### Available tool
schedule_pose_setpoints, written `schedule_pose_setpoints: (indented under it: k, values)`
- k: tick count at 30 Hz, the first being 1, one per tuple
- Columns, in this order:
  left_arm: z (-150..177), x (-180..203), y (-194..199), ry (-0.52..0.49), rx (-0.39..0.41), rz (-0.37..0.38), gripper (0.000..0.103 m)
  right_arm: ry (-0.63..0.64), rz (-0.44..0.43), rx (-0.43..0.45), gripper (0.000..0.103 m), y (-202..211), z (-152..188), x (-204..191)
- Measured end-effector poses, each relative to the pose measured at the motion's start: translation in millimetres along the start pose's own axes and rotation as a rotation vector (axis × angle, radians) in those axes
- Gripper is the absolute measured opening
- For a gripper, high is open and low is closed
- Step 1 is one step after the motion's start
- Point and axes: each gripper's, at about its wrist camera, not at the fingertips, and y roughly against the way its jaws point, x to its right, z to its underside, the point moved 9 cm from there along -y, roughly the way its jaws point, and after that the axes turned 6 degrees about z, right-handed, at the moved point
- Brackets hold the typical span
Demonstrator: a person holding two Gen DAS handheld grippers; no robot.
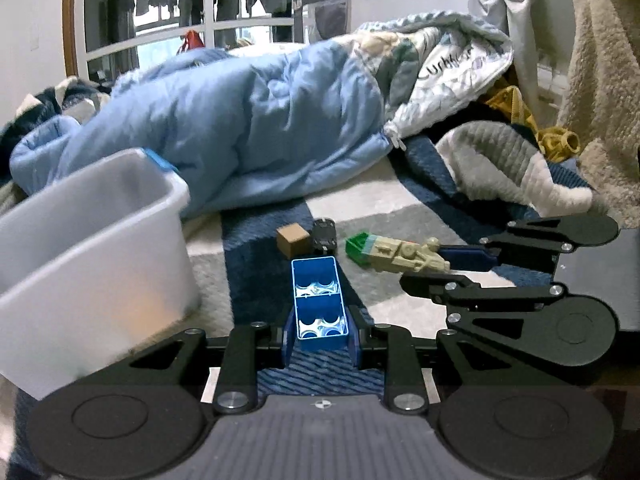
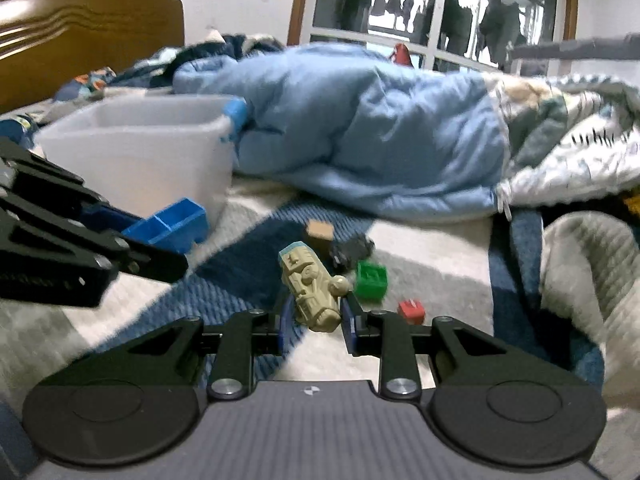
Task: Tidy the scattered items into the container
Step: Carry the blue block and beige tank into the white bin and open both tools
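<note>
My left gripper point(image 1: 319, 330) is shut on a long blue building brick point(image 1: 318, 304), hollow side up, held just right of the white plastic container point(image 1: 92, 240). The brick also shows in the right wrist view point(image 2: 170, 226), next to the container point(image 2: 136, 152). My right gripper point(image 2: 316, 320) is shut on a beige toy figure vehicle point(image 2: 312, 292), which also shows in the left wrist view point(image 1: 404, 256). On the blanket lie a green brick point(image 2: 372, 280), a red brick point(image 2: 412, 311), a brown cube point(image 1: 293, 239) and a black toy point(image 1: 324, 233).
A heaped light blue duvet point(image 1: 240, 120) lies behind the container and toys. A patterned quilt point(image 2: 580, 144) and grey-white fleece point(image 1: 512, 164) sit to the right. The bed surface is a blue, grey and white checked blanket point(image 1: 400, 200).
</note>
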Motion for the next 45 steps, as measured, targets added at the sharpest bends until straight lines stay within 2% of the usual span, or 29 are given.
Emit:
schedule_pose_setpoints:
  k: [8, 18, 25, 32, 45]
  values:
    - [-22.6, -40.7, 32.2, 0.029, 0.067, -0.067, 0.030, 0.024, -0.064, 0.090, 0.029, 4.0, -56.4, -28.2]
    - [-48.0, -141.7, 70.1, 0.155, 0.152, -0.225, 0.030, 0.021, -0.155, 0.162, 0.029, -16.2, -110.8, -76.8]
    - [-46.1, -194.9, 58.9, 0.228, 0.121, -0.279, 0.030, 0.017, -0.200, 0.142, 0.029, -45.4, -130.4, -110.1]
    - [-30.2, -230.1, 47.3, 0.285, 0.094, -0.304, 0.030, 0.051, -0.209, 0.122, 0.029, -65.1, -137.8, -135.0]
    - [-16.7, -244.0, 31.2, 0.305, 0.034, -0.290, 0.030, 0.028, -0.196, 0.049, 0.030, -95.7, -137.8, -154.4]
